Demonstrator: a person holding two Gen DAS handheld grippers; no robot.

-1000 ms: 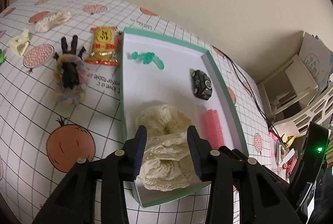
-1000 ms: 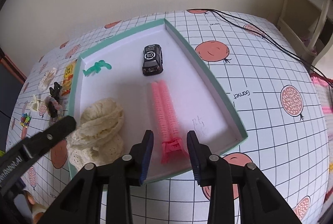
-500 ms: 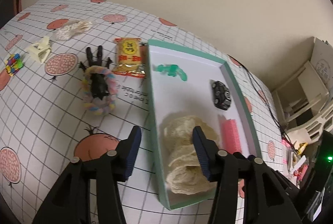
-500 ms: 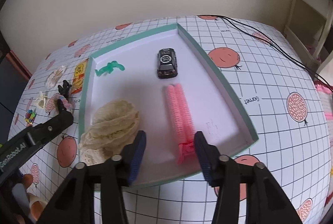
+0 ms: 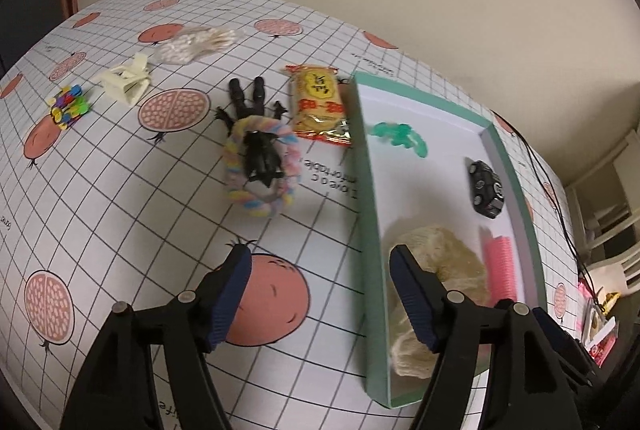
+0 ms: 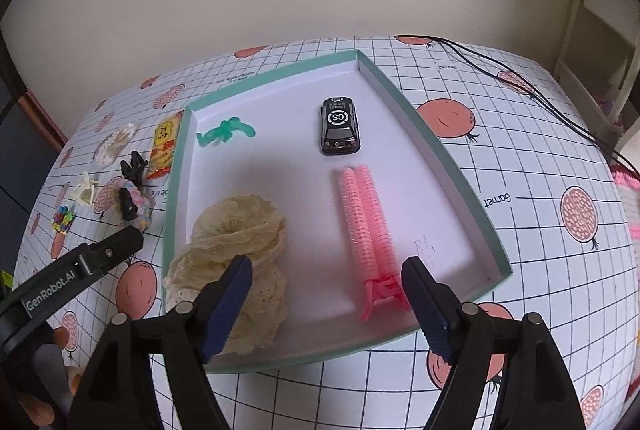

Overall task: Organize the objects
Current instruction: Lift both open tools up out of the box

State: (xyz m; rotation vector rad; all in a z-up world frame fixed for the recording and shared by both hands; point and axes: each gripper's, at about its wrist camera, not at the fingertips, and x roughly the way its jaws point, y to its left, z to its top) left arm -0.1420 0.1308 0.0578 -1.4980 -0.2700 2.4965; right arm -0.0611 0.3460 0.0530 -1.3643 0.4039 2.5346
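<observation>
Now that both grippers have let go and spread wide, the left gripper swings toward ten o'clock, leaving the cream lace scrunchie in the teal-rimmed white tray and the pastel rope ring next.

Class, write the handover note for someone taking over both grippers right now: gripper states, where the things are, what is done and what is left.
Left gripper: open, empty, over the tablecloth beside the tray's left wall.
Right gripper: open, empty, over the tray's near end.
In the teal tray: cream lace scrunchie, pink hair roller clip, black toy car, green figure.
On the tablecloth, outside it: snack packet, black figure inside a pastel scrunchie, cream hair claw, colourful bead cluster, white bag.
Done: four items trayed. Left: presumably those five.
</observation>
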